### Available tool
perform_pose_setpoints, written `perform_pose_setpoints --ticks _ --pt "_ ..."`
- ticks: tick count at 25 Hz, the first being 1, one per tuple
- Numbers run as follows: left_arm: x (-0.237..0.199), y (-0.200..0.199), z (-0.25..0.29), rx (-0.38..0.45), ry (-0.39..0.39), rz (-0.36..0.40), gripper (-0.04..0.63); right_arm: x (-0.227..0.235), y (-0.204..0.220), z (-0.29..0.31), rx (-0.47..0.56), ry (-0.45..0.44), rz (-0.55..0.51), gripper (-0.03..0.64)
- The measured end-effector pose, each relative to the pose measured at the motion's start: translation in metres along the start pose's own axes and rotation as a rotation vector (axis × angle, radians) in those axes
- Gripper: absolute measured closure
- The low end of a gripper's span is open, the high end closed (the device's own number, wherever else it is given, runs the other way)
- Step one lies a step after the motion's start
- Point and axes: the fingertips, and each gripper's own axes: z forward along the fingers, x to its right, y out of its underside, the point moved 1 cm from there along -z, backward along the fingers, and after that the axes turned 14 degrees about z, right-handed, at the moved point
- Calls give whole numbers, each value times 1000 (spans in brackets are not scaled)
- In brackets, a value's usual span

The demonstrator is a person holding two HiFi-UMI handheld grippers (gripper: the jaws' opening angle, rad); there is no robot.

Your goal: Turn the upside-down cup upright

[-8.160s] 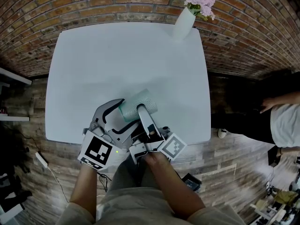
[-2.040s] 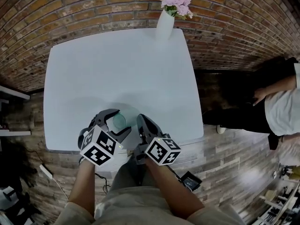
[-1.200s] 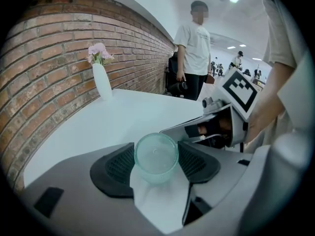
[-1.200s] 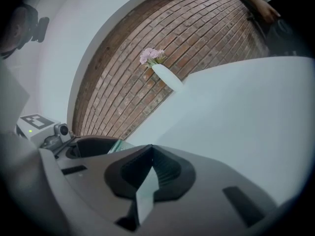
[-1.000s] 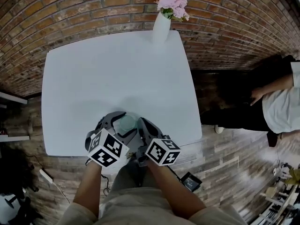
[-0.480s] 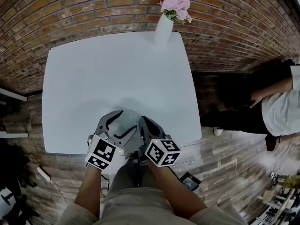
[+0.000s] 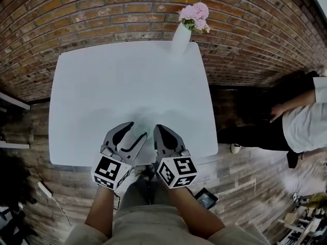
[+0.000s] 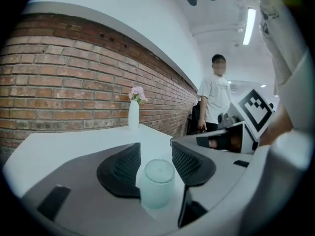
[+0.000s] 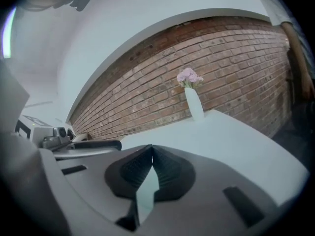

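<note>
A pale green translucent cup (image 7: 138, 132) stands on end on the white table (image 7: 127, 75), close to the front edge. In the left gripper view the cup (image 8: 157, 183) shows a round flat end on top; I cannot tell whether that end is its mouth or its base. My left gripper (image 7: 135, 129) hangs around it with the cup in the gap. Its jaws have just been closing, and the pads (image 8: 123, 168) stand apart from the cup. Just to the right of the cup my right gripper (image 7: 159, 130) is shut with nothing between its pads (image 9: 165, 168).
A white vase with pink flowers (image 7: 182, 34) stands at the table's far edge, seen also in the gripper views (image 8: 134, 114) (image 9: 195, 104). A brick wall (image 7: 102, 4) runs behind it. A person (image 7: 301, 124) stands off the table's right side.
Both grippers have lifted and rolled, so their marker cubes face differently. The left jaws have narrowed around the cup. The cup stays where it stood.
</note>
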Motion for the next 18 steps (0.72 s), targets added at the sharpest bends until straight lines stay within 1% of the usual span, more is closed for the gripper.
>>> perform_pose_setpoints --ticks 2,5,7,10,18 --pt "-1 -10 -5 15 -45 -11 428 -10 -6 -4 12 -11 -30 607" --pt "-4 -23 -15 34 -129 -49 523 -23 -15 -11 29 -29 -77 607" --pt "-6 -33 -23 44 -174 -52 558 -35 -20 -16 40 -48 -105 607" --pt "-3 -49 -34 42 -227 -31 584 -54 -30 -27 55 -77 -143 607" --pt "7 -87 -74 49 -334 -32 586 -99 -61 -71 108 -142 -198 607"
